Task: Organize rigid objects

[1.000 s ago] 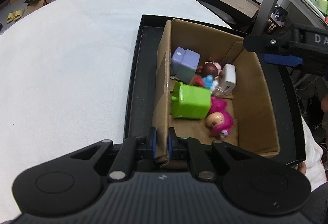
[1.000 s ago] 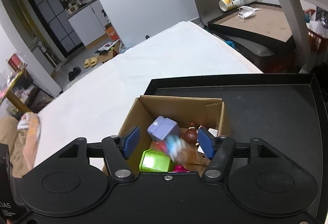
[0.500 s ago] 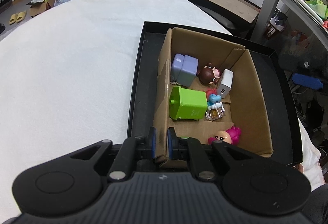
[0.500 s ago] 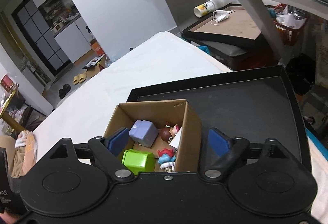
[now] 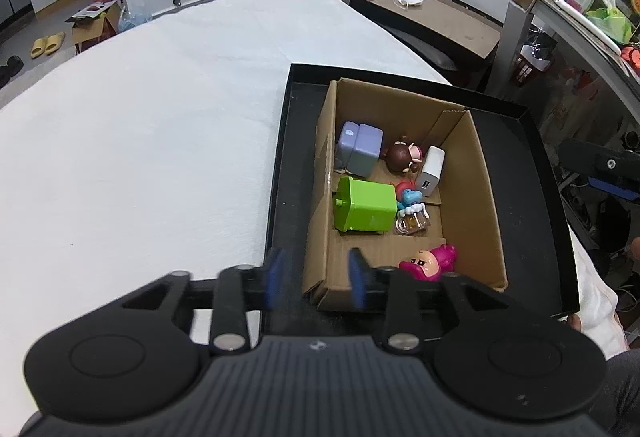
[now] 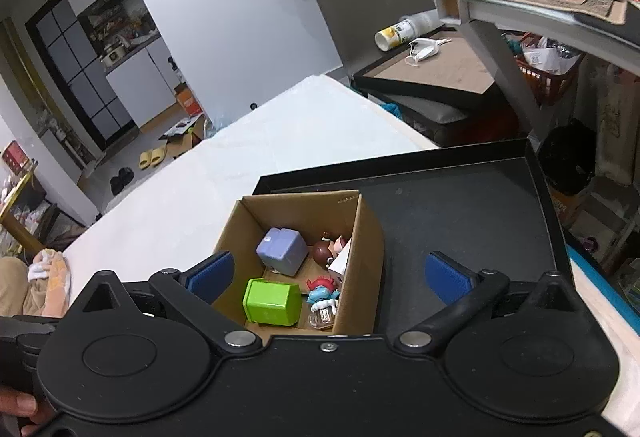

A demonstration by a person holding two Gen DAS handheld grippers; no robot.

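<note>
Now both grippers' fingers just spread, left gripper (image 5: 316,279) and right gripper (image 6: 329,273) empty above cardboard box (image 5: 472,173).

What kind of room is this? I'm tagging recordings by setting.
Probably a lived-in home, likely a dining or living area. A table under a white cloth holds the work, yellow slippers lie on the floor, and kitchen cabinets with cookware show through the doorway behind.

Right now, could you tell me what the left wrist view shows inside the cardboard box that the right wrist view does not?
Only the left wrist view shows the pink figurine at the near end. Only the right wrist view shows the right gripper wide open, nothing between its jaws. Both show the cardboard box, green cube, lavender block, blue figurine and black tray.
</note>
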